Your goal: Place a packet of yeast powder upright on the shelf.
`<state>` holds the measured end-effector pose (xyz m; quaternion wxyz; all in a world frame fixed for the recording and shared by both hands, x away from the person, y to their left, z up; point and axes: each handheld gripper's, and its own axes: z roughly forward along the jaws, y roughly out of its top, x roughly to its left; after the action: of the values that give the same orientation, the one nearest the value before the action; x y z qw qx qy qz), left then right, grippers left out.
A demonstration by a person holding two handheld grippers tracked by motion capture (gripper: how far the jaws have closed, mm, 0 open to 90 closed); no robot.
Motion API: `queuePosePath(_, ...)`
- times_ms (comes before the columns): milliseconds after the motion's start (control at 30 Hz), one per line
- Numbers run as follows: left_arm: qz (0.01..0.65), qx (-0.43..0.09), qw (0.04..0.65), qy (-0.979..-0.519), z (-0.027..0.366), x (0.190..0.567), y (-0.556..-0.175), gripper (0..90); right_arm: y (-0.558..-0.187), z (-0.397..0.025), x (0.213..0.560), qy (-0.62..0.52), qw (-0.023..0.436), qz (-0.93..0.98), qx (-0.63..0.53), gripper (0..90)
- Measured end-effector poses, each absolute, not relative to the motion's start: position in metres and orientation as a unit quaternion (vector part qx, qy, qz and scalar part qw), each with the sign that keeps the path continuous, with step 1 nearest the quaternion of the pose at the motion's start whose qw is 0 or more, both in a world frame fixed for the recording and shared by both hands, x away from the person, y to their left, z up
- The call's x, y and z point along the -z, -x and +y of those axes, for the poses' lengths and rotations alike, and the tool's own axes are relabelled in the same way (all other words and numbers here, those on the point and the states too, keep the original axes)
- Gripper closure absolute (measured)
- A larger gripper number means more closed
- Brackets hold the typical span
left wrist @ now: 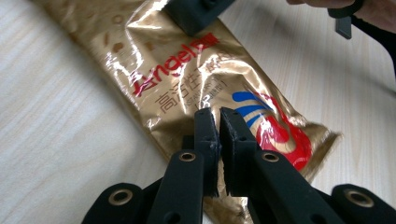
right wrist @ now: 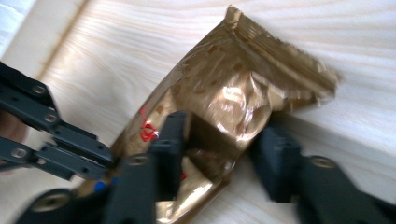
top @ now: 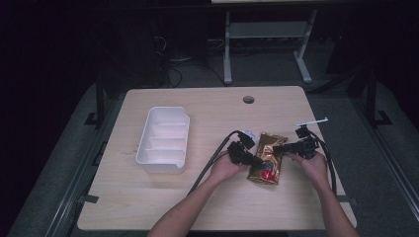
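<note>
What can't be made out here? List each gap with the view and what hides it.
1. Left gripper view: the left gripper has its fingers together on the gold pouch; whether foil is pinched between them is hidden by the fingers themselves.
2. Left gripper view: the pouch's top is cut off by the edge and covered by the right gripper.
3. Right gripper view: the pouch print is blurred.
4. High view: the white tray compartments are too washed out to tell what they hold.

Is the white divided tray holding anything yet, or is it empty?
Empty. In the high view, the white tray shows bare compartments, and the gold packet lies on the table between both grippers.
</note>
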<state>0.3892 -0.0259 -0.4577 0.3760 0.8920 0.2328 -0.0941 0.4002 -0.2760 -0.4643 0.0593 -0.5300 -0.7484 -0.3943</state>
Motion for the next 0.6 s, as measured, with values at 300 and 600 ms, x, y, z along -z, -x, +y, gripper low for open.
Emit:
queuePosePath(300, 0.231, 0.09, 0.377, -0.892, -0.026, 0.458, -0.388, 86.0, -0.401, -0.27, 0.465, 0.521, 0.053, -0.758, 0.39, 85.4)
queuePosePath(600, 0.231, 0.08, 0.387, -0.889, -0.013, 0.45, -0.385, 78.2, -0.396, -0.272, 0.452, 0.505, 0.025, -0.77, 0.39, 90.0)
